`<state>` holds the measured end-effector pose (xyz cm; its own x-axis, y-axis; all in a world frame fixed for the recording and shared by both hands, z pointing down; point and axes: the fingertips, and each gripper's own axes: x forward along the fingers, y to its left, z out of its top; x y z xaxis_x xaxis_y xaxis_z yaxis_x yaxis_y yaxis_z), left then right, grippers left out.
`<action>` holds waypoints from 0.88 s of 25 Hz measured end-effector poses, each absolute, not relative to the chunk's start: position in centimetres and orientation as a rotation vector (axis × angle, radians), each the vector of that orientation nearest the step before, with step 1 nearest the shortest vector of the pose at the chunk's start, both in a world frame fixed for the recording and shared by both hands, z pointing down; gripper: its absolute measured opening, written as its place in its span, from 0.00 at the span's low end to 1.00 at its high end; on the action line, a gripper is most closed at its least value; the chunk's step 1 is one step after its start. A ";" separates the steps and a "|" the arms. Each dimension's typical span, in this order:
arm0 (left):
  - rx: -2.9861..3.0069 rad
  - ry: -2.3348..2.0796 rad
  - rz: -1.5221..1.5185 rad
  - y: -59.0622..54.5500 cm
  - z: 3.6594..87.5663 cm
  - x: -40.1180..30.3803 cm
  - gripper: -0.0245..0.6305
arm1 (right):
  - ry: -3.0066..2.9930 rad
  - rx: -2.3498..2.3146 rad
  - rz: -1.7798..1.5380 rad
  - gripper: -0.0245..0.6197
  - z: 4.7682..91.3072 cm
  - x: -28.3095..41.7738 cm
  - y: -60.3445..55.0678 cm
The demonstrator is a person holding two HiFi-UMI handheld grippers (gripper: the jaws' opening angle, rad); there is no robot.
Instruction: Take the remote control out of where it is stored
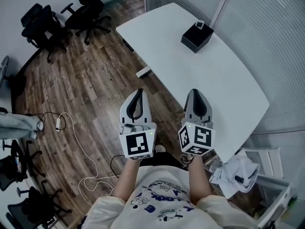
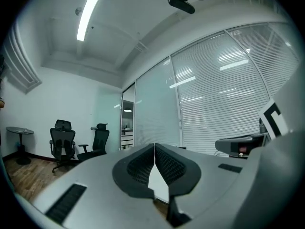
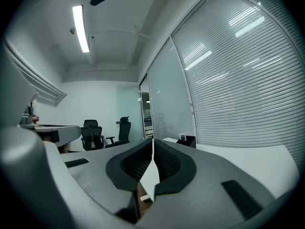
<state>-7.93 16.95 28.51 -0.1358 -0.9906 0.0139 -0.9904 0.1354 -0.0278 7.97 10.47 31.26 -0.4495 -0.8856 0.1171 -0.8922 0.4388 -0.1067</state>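
- Both grippers are held close in front of the person, well short of the target. The left gripper [image 1: 138,91] has its jaws pressed together with nothing between them, and the right gripper [image 1: 196,92] is the same, closed and empty.
- The remote control [image 1: 199,25] sits in a black holder box [image 1: 195,39] at the far end of the desk [image 1: 219,80]. That is ahead and slightly right of the grippers, and well apart from both.
- The remote looks to stand upright, its top poking above the box rim, so I'd judge its long axis near vertical. The likely move is a lift straight up and out.
- The right gripper is the nearer one, and its tip already hangs over the desk edge. The box shows just right of its jaws in the right gripper view.
- The jaws would have to open before any grasp.
- The desk is white and bare apart from the box.
- Around it are a wood floor [image 1: 90,94], black office chairs [image 1: 88,6], a loose cable [image 1: 78,144] and a slatted glass partition [image 1: 271,27].
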 end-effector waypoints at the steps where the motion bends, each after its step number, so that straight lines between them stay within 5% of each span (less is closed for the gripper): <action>1: -2.066 2.359 -0.055 16.2 28.7 -8.2 0.06 | -2.622 1.629 0.240 0.09 31.4 7.8 9.9; 22: -2.306 2.169 -0.053 -4.7 29.8 -14.4 0.06 | -2.412 1.877 0.261 0.09 32.6 3.4 -8.1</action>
